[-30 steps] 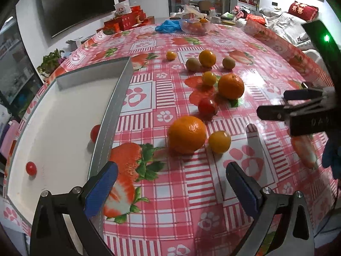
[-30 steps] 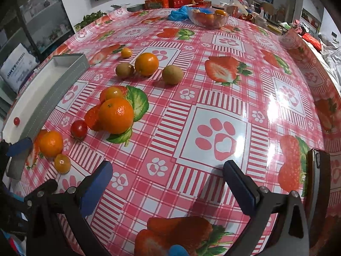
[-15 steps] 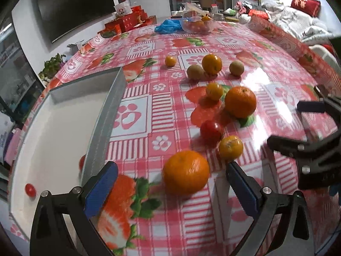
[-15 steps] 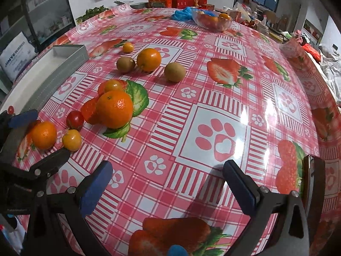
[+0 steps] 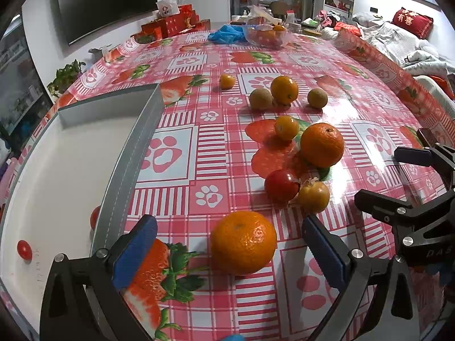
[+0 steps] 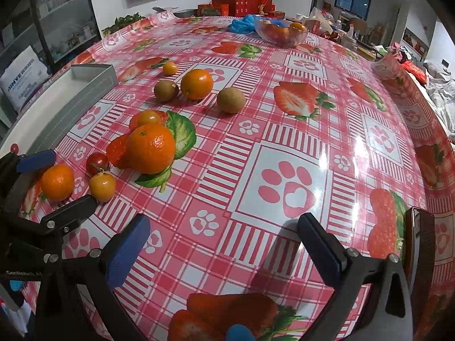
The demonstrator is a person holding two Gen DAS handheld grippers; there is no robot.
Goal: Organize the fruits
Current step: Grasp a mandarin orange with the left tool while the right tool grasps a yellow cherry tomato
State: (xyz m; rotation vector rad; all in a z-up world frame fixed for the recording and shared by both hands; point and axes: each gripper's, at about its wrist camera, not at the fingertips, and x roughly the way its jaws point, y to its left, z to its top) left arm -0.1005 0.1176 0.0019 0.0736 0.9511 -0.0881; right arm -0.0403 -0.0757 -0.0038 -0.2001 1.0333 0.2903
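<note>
An orange mandarin [image 5: 244, 242] lies on the red check tablecloth, right between the spread blue pads of my open left gripper [image 5: 227, 251]. Behind it sit a red cherry tomato [image 5: 281, 184], a yellow tomato [image 5: 313, 196], a bigger mandarin [image 5: 322, 145] and more small fruit. The grey tray [image 5: 125, 159] at left holds a small red tomato [image 5: 24, 250]; another shows by its wall. My right gripper [image 6: 224, 245] hovers open over bare cloth, with the fruit cluster [image 6: 150, 147] ahead to its left. The left gripper [image 6: 51, 182] shows at that view's left edge, straddling the small mandarin [image 6: 57, 182].
Two kiwis [image 5: 261, 99] and an orange [image 5: 284, 89] lie further back. A glass bowl [image 5: 267, 35] of fruit and a blue bag [image 5: 227, 32] stand at the table's far end. A dark phone-like object [image 6: 421, 244] lies by the right table edge.
My left gripper has moved forward, so the near mandarin now sits between its pads. My right gripper has also moved a little forward; both stay open.
</note>
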